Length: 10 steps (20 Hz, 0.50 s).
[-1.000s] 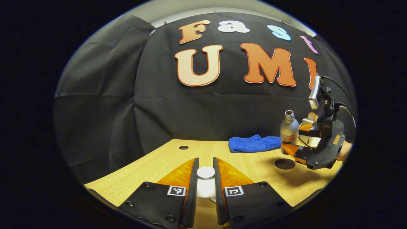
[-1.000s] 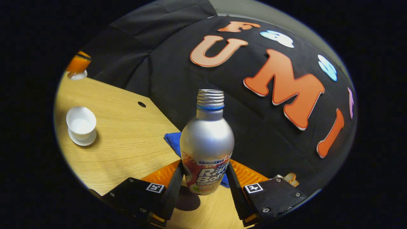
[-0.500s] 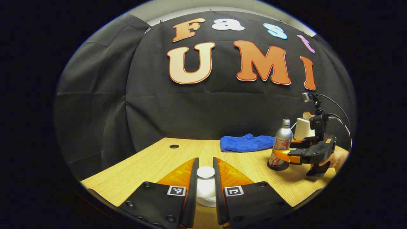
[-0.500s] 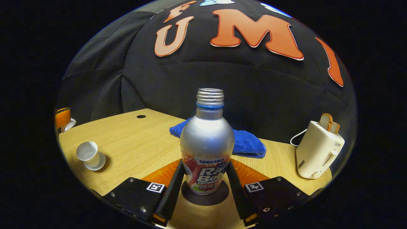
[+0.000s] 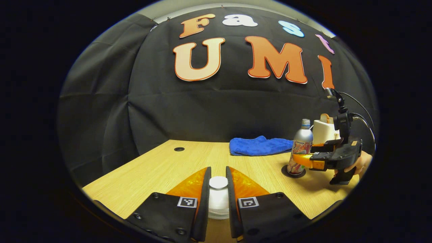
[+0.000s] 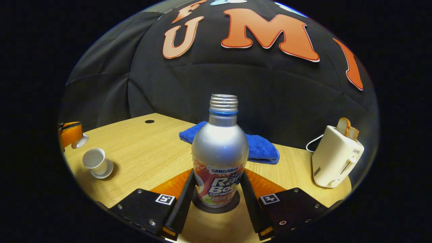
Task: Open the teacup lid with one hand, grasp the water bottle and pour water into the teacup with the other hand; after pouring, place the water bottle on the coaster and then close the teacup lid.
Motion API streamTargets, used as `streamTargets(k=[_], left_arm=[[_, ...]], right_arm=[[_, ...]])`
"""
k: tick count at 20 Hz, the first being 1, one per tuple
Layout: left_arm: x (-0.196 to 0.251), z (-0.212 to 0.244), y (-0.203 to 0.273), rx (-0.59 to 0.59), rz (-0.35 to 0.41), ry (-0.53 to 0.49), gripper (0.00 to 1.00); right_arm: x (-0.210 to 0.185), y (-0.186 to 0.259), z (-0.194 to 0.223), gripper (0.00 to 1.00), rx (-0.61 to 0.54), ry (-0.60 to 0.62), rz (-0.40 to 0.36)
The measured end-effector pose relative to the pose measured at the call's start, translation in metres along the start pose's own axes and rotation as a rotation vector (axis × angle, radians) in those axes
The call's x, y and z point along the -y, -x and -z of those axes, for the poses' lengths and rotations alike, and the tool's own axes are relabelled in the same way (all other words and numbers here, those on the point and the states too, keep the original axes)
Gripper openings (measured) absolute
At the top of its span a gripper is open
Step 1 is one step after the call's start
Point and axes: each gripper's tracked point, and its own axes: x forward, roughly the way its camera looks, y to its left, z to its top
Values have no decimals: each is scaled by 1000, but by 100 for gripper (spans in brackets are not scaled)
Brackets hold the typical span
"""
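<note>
The right gripper view is showing the right gripper [image 6: 216,199] closed on the water bottle [image 6: 220,152]; both fingers are pressing on the lower part of its body. The bottle is standing upright on the dark round coaster [image 6: 216,206], and its threaded mouth has no cap. Behind the coaster a blue cloth [image 6: 256,148] is lying, and to the right of the coaster a white toaster [image 6: 335,158] with bread slices is standing. The teacup [image 6: 94,158] is sitting open on its saucer [image 6: 101,172], well apart to the left of the coaster.

In the left gripper view, the left gripper [image 5: 218,202] is holding the white teacup lid [image 5: 218,195] between its fingers, narrow, above the wooden table [image 5: 162,168]. The right gripper [image 5: 303,159] and the hand [image 5: 362,163] that carries it are showing at the bottle [image 5: 300,145], far to the right of the lid.

I judge that the pouring is done and that releasing the bottle is coming next, then closing the cup. The risk is in the release: if the fingers are opening unevenly or pulling back while touching, the light bottle can be tipping off the coaster and spilling from its open mouth. Also, the lid can be landing crooked on the cup rim if it is coming down tilted.
</note>
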Motion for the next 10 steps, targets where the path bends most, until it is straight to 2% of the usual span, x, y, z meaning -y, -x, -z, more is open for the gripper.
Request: streamTargets(k=[1, 2, 3, 8, 9, 10], left_arm=[[3, 4, -3, -12, 5, 3, 30], [6, 8, -4, -19, 16, 10, 34], [10, 10, -7, -19, 31, 24, 30], [7, 29, -22, -61, 14, 29, 30], [7, 32, -22, -66, 18, 31, 27], [7, 35, -23, -65, 18, 31, 30]], right_arm=[[0, 1, 0, 75, -3, -5, -1], [0, 2, -1, 80, -3, -4, -1], [0, 2, -2, 81, 2, 7, 0], [0, 8, 1, 90, 5, 70, -1], [1, 10, 2, 91, 2, 65, -6], [2, 13, 2, 93, 0, 60, -5]])
